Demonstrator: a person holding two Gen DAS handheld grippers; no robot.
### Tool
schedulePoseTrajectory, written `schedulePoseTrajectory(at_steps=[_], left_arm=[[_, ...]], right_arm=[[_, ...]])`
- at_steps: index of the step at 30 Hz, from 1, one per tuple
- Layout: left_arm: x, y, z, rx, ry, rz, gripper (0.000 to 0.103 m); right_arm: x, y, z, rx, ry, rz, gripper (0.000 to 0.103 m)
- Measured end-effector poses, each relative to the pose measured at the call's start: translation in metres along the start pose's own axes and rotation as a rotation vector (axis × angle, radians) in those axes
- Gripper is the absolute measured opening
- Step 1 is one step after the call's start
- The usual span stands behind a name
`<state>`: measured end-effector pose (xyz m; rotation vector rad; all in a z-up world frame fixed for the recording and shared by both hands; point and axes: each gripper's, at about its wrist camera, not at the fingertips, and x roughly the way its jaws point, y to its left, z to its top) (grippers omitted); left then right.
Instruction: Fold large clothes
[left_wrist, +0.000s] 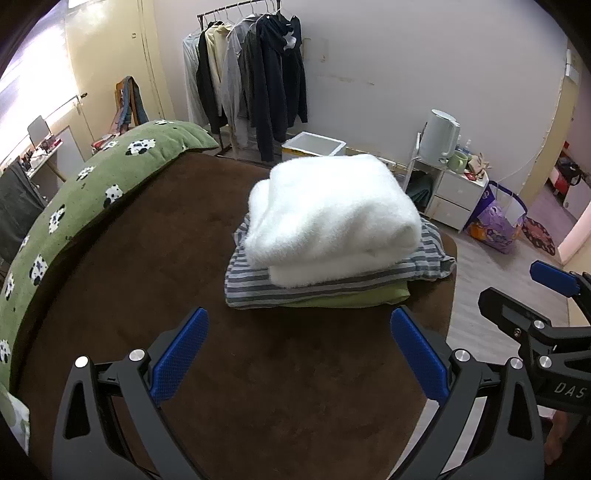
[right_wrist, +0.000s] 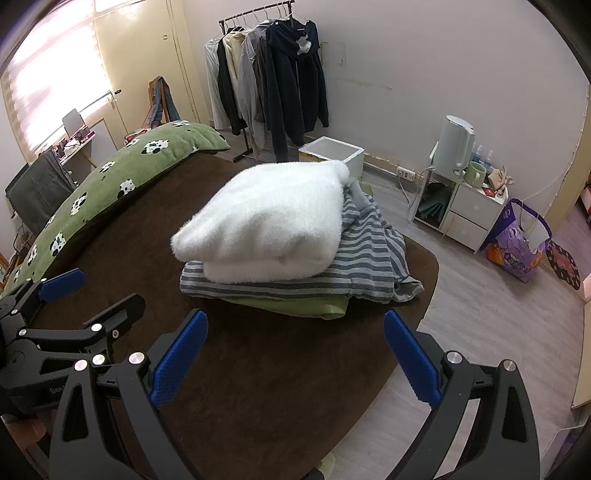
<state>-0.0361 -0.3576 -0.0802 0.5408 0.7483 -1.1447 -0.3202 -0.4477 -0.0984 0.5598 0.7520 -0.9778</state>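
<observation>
A stack of folded clothes is seen on a brown blanket (right_wrist: 258, 369): a fluffy white garment (right_wrist: 266, 221) lies on top, a grey striped garment (right_wrist: 365, 258) under it, and a green garment (right_wrist: 295, 306) at the bottom. The right hand-held gripper (right_wrist: 295, 358) is held near, its blue pads wide apart and empty. The left hand-held gripper (right_wrist: 85, 291) is seen at the near left, also spread. A clothes rack (right_wrist: 269, 74) stands far behind, and a green pillow with pandas (right_wrist: 122, 173) lies at the left.
</observation>
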Motion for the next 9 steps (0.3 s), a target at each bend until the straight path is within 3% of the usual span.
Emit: schedulePoseTrajectory(at_steps=[9], left_arm=[[0.0019, 0.0045, 0.0012, -0.008, 0.015, -0.004, 0.096]], right_arm=[[-0.0002, -0.0002, 0.0003, 0.000, 0.000, 0.000, 0.095]])
